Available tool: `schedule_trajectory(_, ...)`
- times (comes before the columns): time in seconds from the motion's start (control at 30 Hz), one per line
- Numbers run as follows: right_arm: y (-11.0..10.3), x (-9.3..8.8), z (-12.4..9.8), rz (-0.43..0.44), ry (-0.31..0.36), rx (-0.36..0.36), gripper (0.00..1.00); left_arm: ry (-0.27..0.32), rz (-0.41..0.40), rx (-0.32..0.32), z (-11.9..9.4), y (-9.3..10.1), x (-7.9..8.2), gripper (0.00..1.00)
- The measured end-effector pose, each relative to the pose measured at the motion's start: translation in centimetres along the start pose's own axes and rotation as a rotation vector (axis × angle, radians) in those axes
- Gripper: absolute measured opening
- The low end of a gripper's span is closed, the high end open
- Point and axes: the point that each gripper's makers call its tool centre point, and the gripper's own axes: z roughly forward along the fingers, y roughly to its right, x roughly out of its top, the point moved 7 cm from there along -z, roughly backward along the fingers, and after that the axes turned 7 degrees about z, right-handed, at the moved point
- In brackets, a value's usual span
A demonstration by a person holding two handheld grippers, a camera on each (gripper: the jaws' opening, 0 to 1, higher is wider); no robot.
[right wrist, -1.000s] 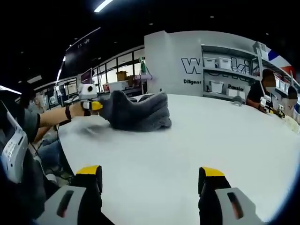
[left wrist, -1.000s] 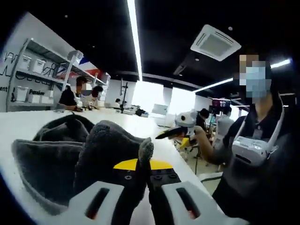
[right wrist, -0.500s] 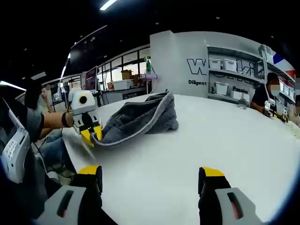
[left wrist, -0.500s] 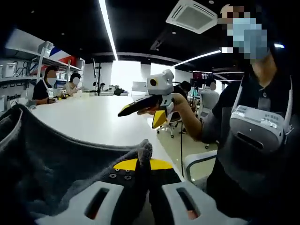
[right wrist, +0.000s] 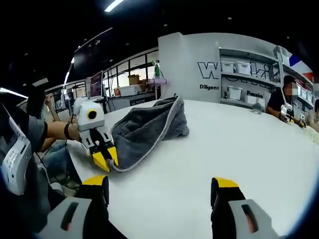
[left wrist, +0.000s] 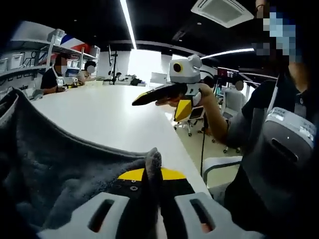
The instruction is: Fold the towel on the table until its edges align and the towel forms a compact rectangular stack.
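Note:
A dark grey towel (left wrist: 60, 169) with a pale edge lies stretched over the white table (left wrist: 114, 119). My left gripper (left wrist: 152, 172) is shut on one corner of it, and the cloth bunches up between the jaws. In the right gripper view the same towel (right wrist: 147, 127) runs from the table's middle toward its left edge, where the left gripper (right wrist: 105, 158) holds the corner low over the surface. My right gripper (right wrist: 158, 191) stands open above bare table, well short of the towel. In the left gripper view it appears as the right gripper (left wrist: 149, 96), held up in the air by a hand.
The table's rounded edge (right wrist: 75, 162) falls off just behind the held corner. The person holding the grippers stands at that edge (left wrist: 279, 149). Other people sit at the far side (right wrist: 286, 99), before shelves with white boxes (right wrist: 244, 74). Chairs (left wrist: 192, 117) stand beyond the table.
My left gripper has pulled the towel corner down and toward the table's near edge, spreading the heap out flatter. My right gripper has stayed open over the table.

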Motion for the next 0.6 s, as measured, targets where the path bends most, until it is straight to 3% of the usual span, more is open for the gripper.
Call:
schedule_trajectory(0.17, 0.2, -0.1, 0.0, 0.003, 0.002, 0.004, 0.88, -0.010, 0.006, 0.024, -0.7, 0.3, 0.1, 0.21)
schedule_trajectory(0.3, 0.1, 0.0, 0.0, 0.001, 0.001, 0.007, 0.88, 0.065, -0.051, 0.050, -1.8, 0.7, 1.5, 0.26)
schedule_trajectory(0.4, 0.1, 0.0, 0.0, 0.000, 0.000, 0.007, 0.88, 0.075, -0.054, 0.061, -2.2, 0.7, 1.7, 0.29)
schedule_trajectory(0.57, -0.2, 0.2, 0.0, -0.005, 0.004, 0.008, 0.88, 0.164, -0.053, 0.153, -4.9, 0.2, 3.7, 0.33)
schedule_trajectory(0.6, -0.2, 0.3, -0.1, -0.007, 0.005, 0.009, 0.88, 0.185, -0.049, 0.194, -5.8, 0.0, 4.1, 0.33)
